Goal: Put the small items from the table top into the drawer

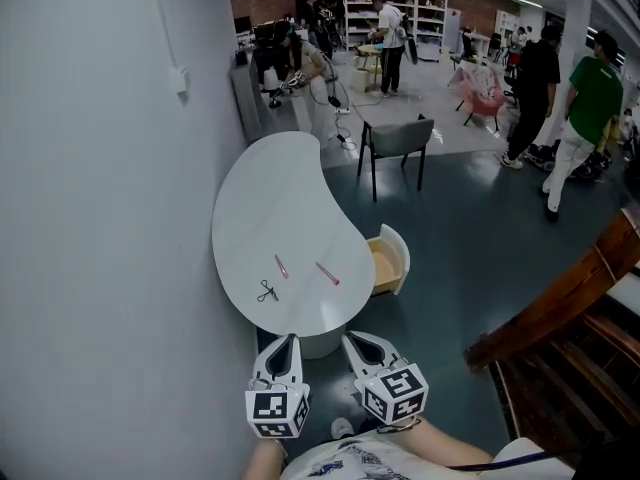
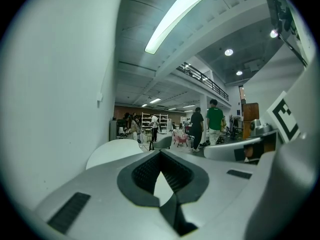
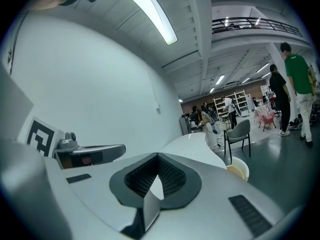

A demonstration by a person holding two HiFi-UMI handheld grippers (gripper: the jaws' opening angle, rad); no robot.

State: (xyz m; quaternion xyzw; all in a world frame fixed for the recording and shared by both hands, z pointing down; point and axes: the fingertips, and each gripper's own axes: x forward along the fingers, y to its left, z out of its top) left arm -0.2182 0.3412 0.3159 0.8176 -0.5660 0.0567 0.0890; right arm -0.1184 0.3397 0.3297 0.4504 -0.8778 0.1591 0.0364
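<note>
The light comes from above and is even. In the left gripper view a long ceiling lamp [image 2: 175, 18] is very bright, and its middle is washed out to pure white. A similar lamp [image 3: 150, 9] crosses the top of the right gripper view. Small round spotlights [image 2: 228, 52] shine further back. The white surface [image 1: 268, 218] looks bright without hard glare, and the dark floor [image 1: 450, 268] shows a soft sheen. Shadows are weak. Both gripper views are round fisheye pictures with black corners, and straight lines bend near the rim. The jaws, close to the lens, are a little soft. The head view also bends at its edges.
</note>
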